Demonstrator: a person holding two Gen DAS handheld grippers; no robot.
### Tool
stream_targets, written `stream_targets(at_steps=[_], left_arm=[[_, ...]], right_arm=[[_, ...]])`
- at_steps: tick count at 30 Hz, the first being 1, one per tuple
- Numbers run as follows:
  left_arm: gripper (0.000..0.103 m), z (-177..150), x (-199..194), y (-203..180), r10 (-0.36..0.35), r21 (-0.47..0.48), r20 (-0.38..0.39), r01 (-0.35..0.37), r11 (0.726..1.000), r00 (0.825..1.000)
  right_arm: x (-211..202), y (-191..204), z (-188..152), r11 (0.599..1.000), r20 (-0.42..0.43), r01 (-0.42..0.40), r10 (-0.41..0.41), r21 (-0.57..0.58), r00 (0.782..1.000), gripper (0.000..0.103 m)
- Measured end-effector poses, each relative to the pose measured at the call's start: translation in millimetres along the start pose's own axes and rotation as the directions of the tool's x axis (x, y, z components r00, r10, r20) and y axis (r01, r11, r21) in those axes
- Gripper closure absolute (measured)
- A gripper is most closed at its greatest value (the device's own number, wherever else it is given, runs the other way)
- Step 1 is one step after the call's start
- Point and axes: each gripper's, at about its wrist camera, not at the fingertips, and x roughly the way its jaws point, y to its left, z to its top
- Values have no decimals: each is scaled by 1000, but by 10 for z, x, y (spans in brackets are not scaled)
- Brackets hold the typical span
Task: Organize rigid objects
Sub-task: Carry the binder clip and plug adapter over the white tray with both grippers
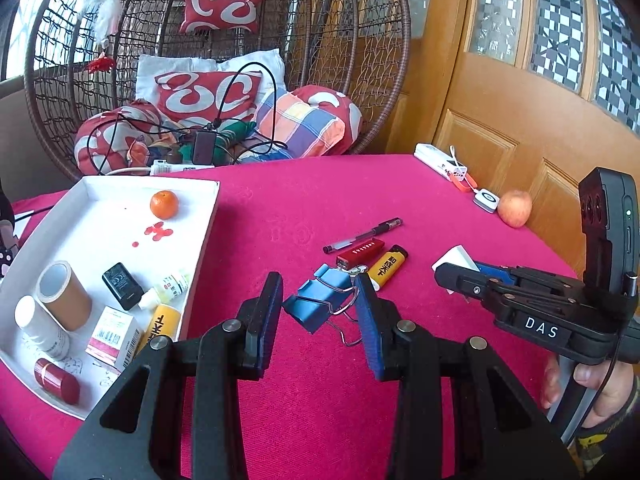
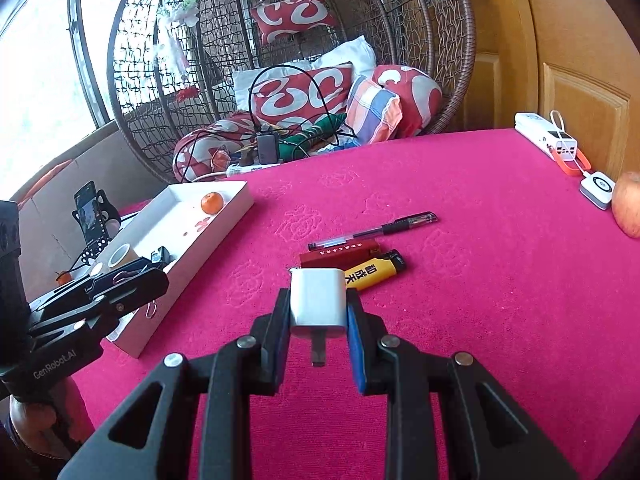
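Currently the right gripper [image 2: 318,312] has its jaws clamped on the flat sides of a white plug [image 2: 318,300]: light, rigid, smooth, prongs hanging down. Left gripper [image 1: 318,304] jaws clamp a blue clip [image 1: 316,300]. Both are raised over the surface [image 2: 460,320]; the tray [image 1: 202,248] lies at 10 o'clock.

Looking forward and down from close above the pink counter [image 1: 304,200], both views sharing its far edge, white tray [image 2: 236,204] and pen [image 1: 362,235].
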Motion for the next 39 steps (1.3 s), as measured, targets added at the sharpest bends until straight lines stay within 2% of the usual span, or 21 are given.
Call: stream_targets(at_steps=[18, 25, 29, 32, 39], left_arm=[[67, -10, -184, 304, 7, -68, 44, -4, 998, 999], [67, 45, -238, 535, 34, -102, 66, -28, 994, 997], [67, 194, -207, 782, 64, -132, 73, -54, 990, 995], [67, 367, -143, 1081, 108, -168, 67, -96, 981, 992], [67, 628, 39, 1895, 198, -298, 8, -186, 936, 980]], right_arm=[[68, 331, 20, 998, -19, -20, 19, -61, 1000, 78], [127, 507, 161, 994, -15, -28, 27, -101, 1000, 78], [214, 643, 337, 991, -10, -55, 54, -118, 998, 78], [355, 768, 509, 988, -32, -113, 110, -109, 993, 78], [830, 1267, 784, 971, -80, -206, 198, -120, 977, 78]])
